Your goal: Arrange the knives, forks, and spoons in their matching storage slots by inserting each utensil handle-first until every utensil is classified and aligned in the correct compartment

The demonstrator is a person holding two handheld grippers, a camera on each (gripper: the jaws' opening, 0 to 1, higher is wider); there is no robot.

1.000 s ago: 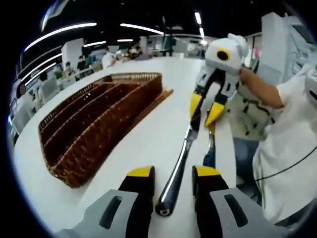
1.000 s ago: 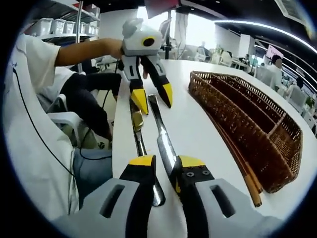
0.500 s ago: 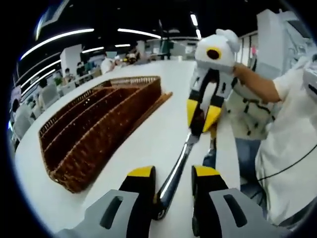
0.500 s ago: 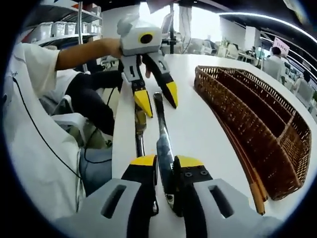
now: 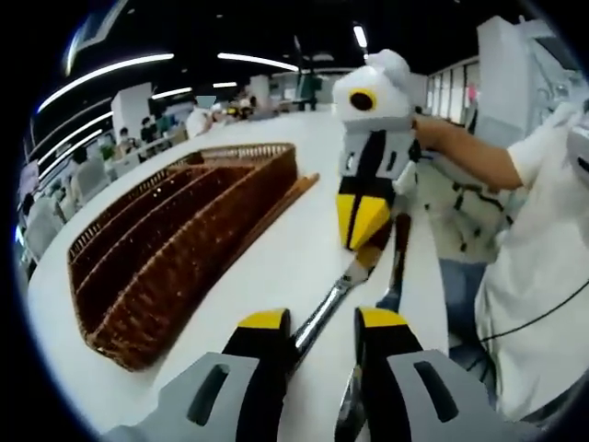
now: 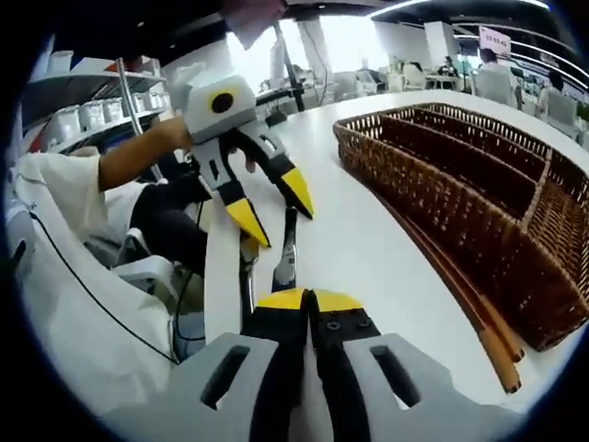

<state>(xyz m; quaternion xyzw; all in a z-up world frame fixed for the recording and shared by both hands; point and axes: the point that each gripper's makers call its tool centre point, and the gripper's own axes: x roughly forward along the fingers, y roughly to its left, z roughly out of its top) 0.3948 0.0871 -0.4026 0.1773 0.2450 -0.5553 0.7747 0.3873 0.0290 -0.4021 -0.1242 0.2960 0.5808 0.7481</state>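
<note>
The right gripper (image 6: pixel 308 299) has its jaws pressed together on the blade end of a knife (image 6: pixel 283 250), which runs straight ahead of it toward the left gripper (image 6: pixel 271 207); in the left gripper view the same knife (image 5: pixel 333 299) passes between that gripper's own yellow tips. The left gripper (image 5: pixel 315 320) stands with jaws apart around the handle end, not visibly touching it. To do this step well, I judge the right gripper should keep the knife level while the left closes squarely on the handle, so the handle can then lead into a slot of the basket (image 6: pixel 460 175), which lies ahead and to the right of the right gripper and ahead-left of the left one (image 5: pixel 175 230). A second utensil (image 5: pixel 398 253) lies on the table (image 5: pixel 276 267) just right of the knife; its type is hard to tell. Whether the knife is lifted off the table is unclear. The knife's handle tip is cut off behind the left jaws, and the basket's slot interiors are too dark to show contents.
</note>
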